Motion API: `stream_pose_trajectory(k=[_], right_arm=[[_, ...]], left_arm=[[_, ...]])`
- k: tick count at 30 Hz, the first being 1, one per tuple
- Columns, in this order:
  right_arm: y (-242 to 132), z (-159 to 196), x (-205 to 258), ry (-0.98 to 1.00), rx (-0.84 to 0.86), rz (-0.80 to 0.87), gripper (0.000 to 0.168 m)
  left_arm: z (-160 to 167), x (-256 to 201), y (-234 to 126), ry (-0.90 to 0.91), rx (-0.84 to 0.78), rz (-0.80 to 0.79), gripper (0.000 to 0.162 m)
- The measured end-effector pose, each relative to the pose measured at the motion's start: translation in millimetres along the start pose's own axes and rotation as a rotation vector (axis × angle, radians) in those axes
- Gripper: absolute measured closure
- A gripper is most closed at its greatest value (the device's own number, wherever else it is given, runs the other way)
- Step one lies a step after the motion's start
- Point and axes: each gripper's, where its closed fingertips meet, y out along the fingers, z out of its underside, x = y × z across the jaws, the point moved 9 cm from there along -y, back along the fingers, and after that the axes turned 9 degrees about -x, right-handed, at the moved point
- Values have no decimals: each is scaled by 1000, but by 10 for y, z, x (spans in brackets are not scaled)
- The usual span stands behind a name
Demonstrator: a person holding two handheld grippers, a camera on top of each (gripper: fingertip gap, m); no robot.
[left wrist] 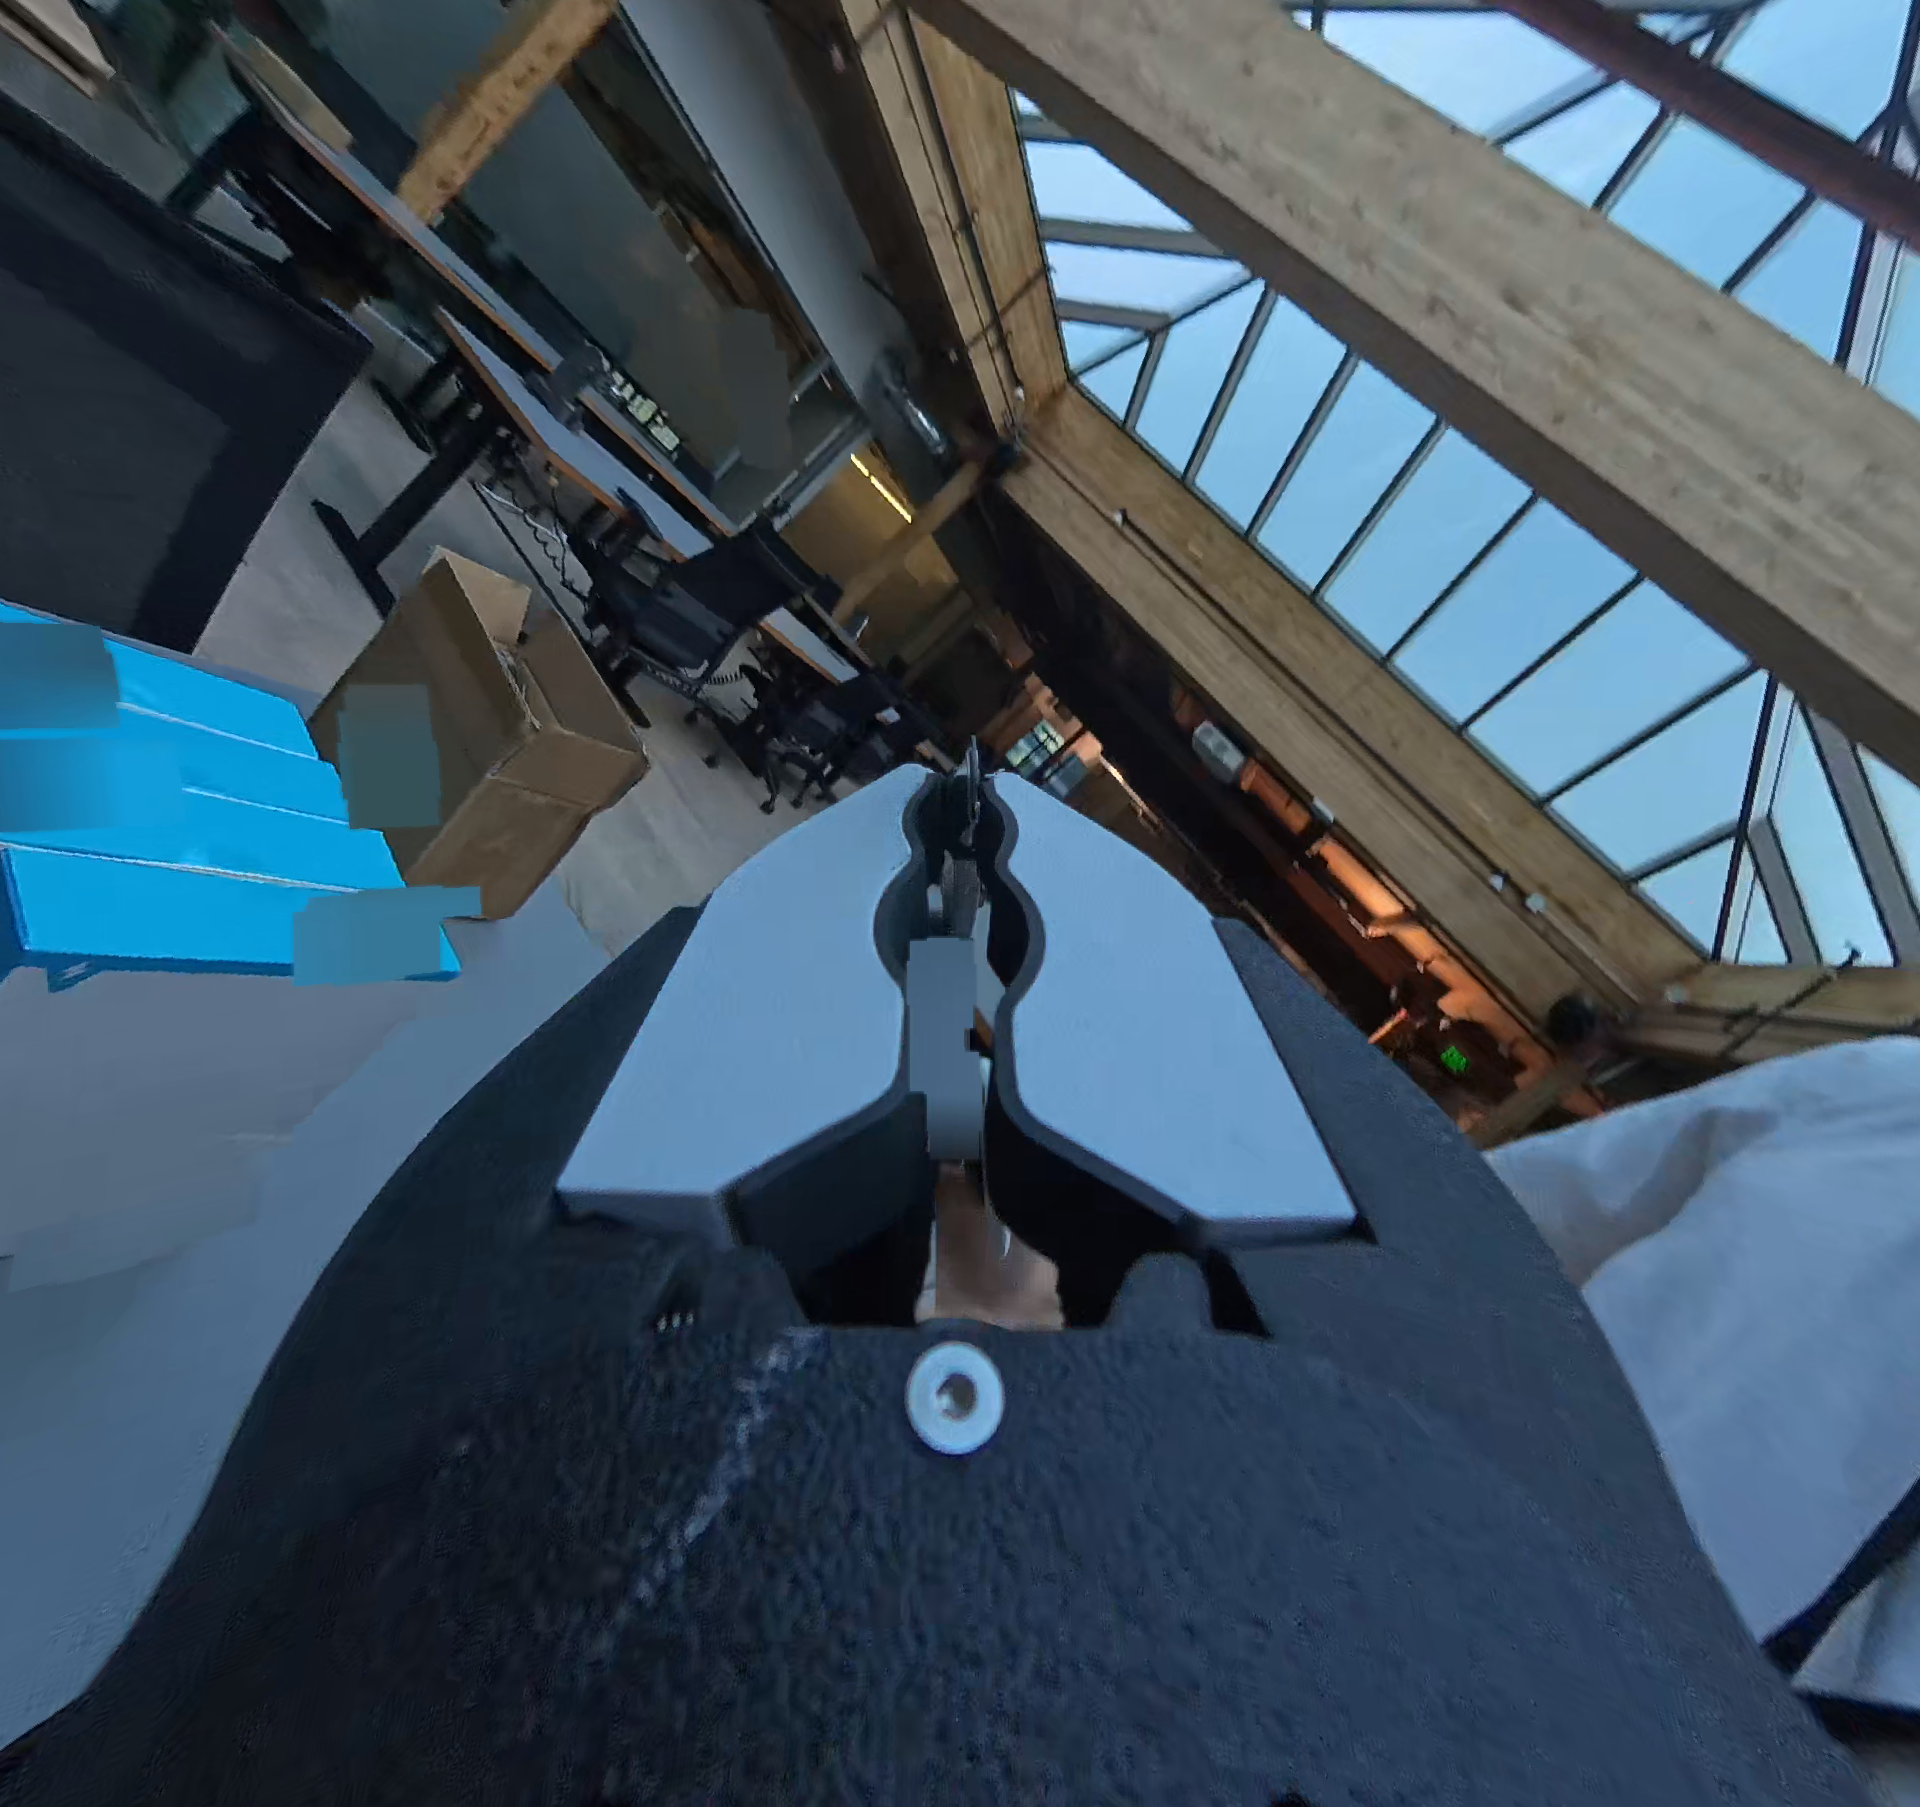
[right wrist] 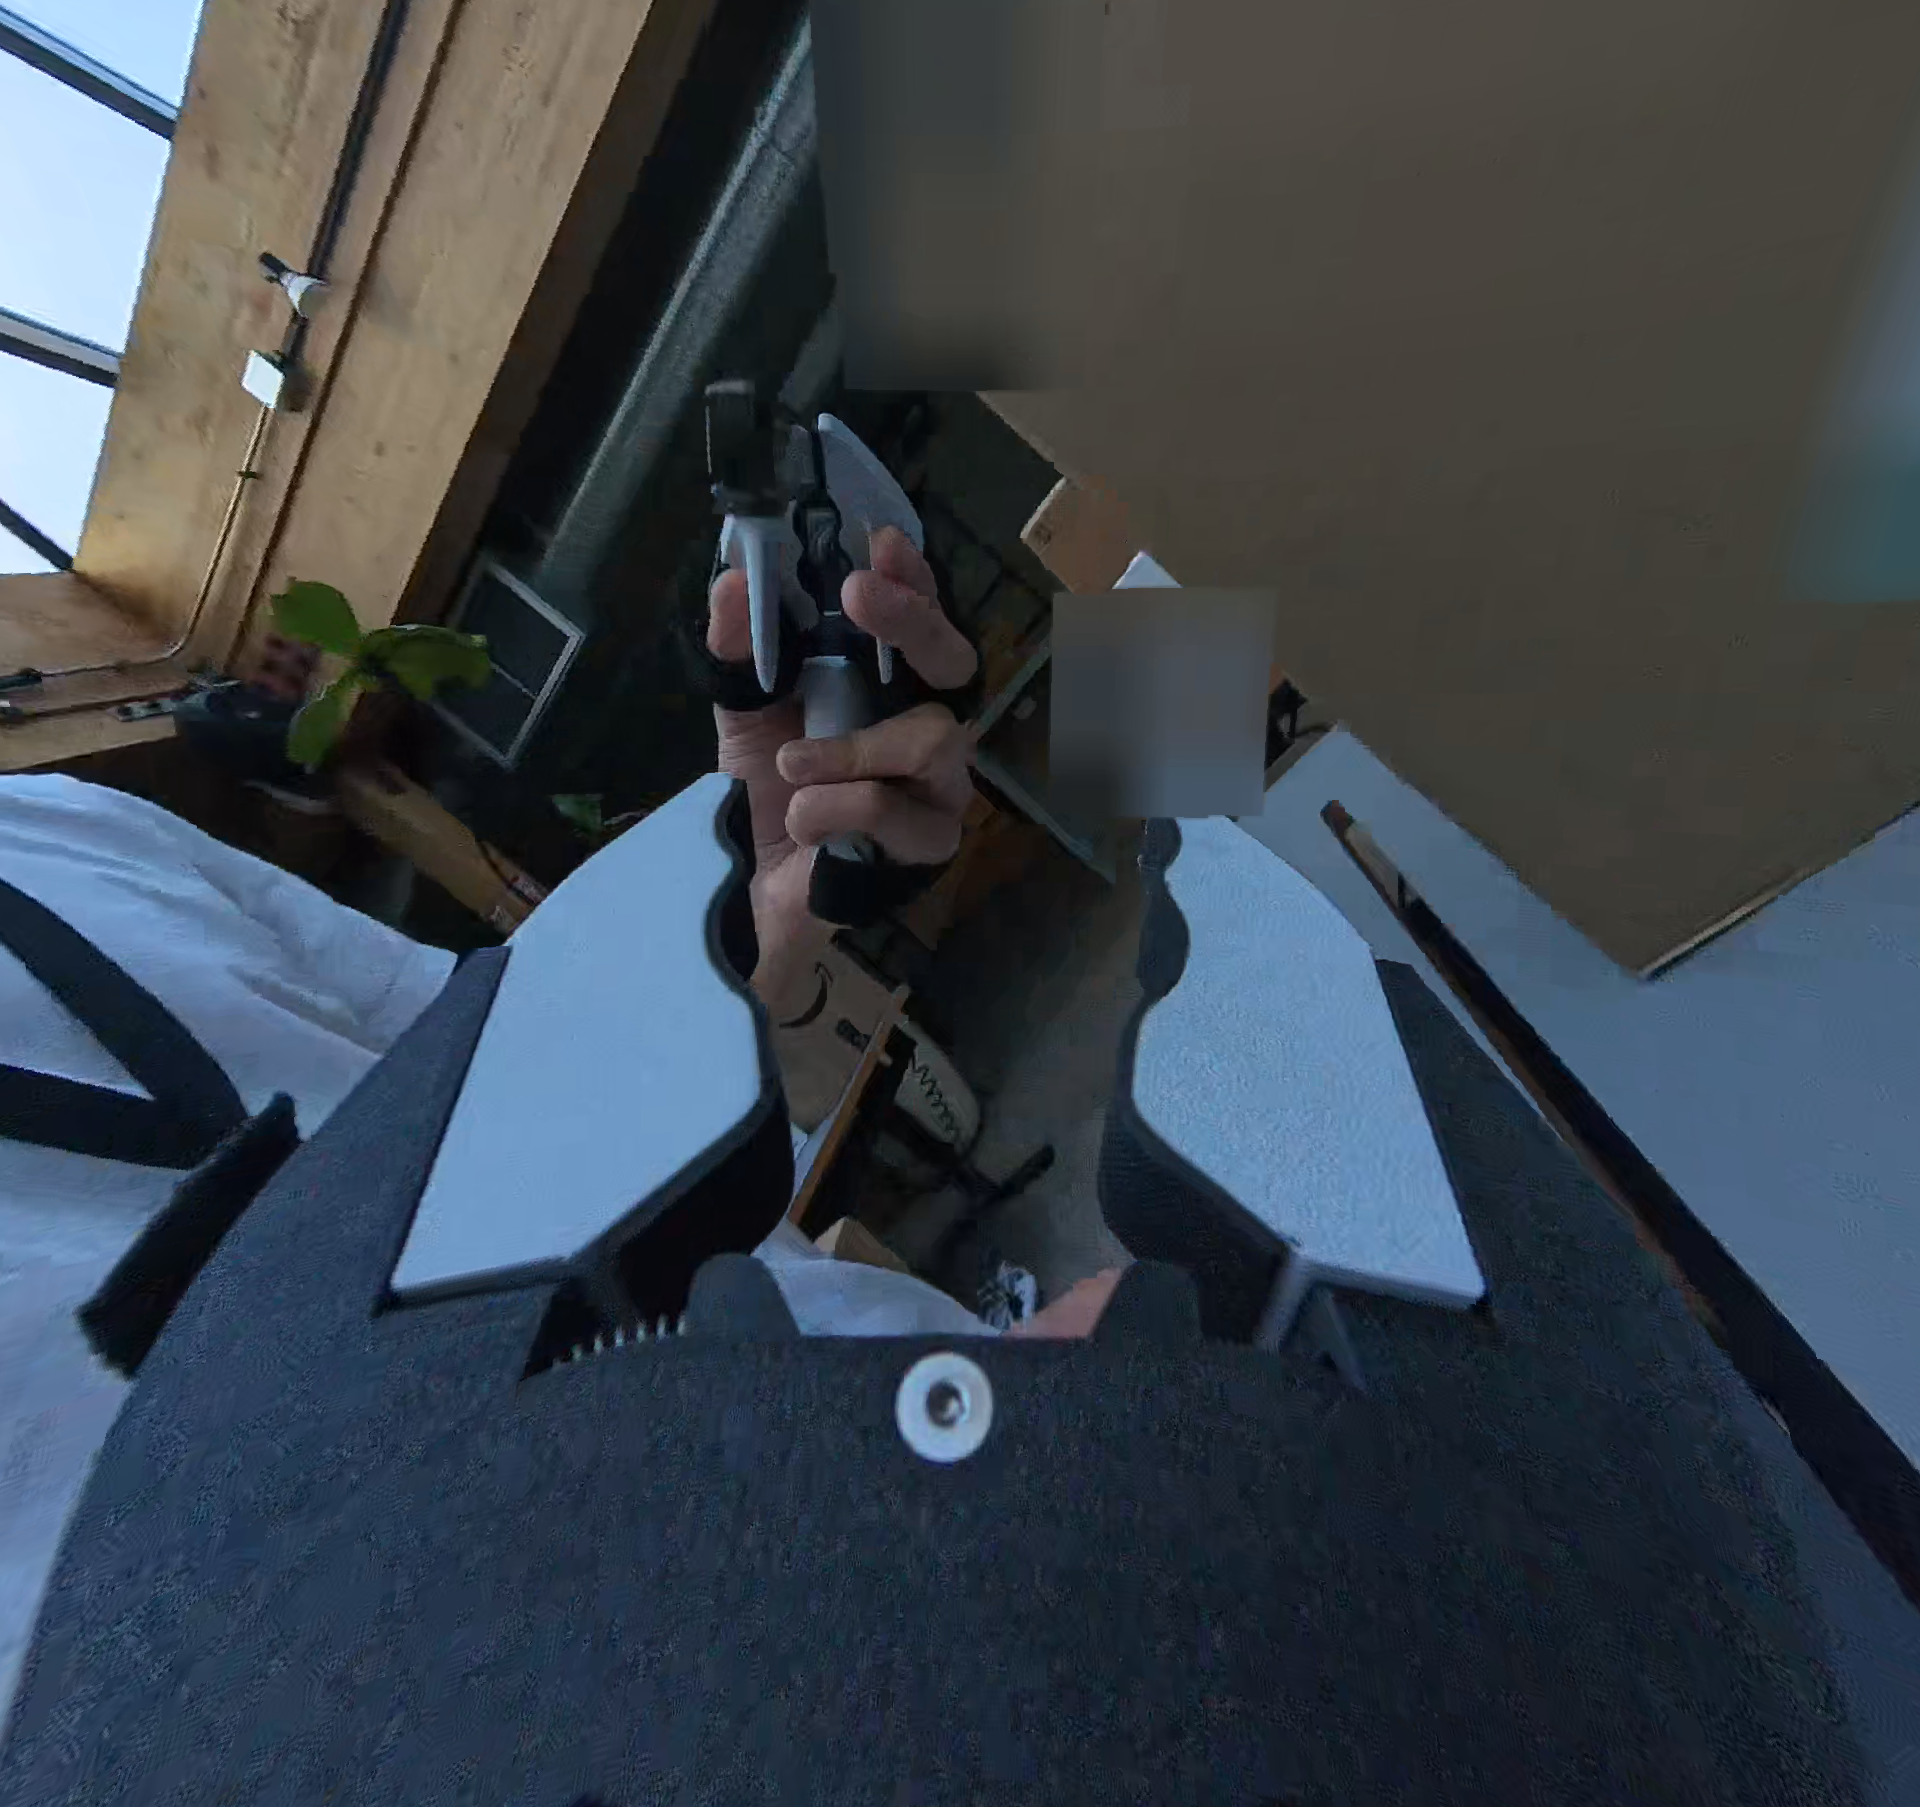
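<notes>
My left gripper points up towards a ceiling of timber beams and skylight glass. Its two white fingers are pressed together on a thin grey flat item that runs down the gap between them, with a small dark metal piece at the tips. My right gripper is open wide and holds nothing. Through its gap in the right wrist view I see a person's hand around the handle of the other gripper, held upright a short way ahead.
Stacked blue boxes and a brown cardboard box sit at the left, with desks and black chairs behind. White cloth with a black strap lies close at the left. A potted plant stands by a wooden beam.
</notes>
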Motion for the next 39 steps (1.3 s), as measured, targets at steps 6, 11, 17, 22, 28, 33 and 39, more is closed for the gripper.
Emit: stream_pose_trajectory(k=[6, 11, 17, 22, 28, 33, 39], right_arm=[[309, 69, 245, -216, -255, 53, 101], [680, -262, 528, -263, -331, 14, 114], [891, -462, 732, -329, -322, -43, 129], [976, -446, 827, -374, -268, -109, 161], [972, -447, 923, -391, -238, -117, 161], [1001, -436, 984, -424, -212, -95, 161], [1059, -379, 1019, -443, -204, -91, 161]], left_arm=[[124, -65, 183, -102, -179, -27, 157], [185, -234, 275, -47, -225, 50, 157], [222, -365, 305, -19, -232, 111, 157], [184, -377, 242, 13, -206, 132, 157], [0, -464, 53, 97, -191, 115, 135], [10, -500, 27, 145, -124, 101, 136], [31, -516, 5, 134, -134, 111, 158]])
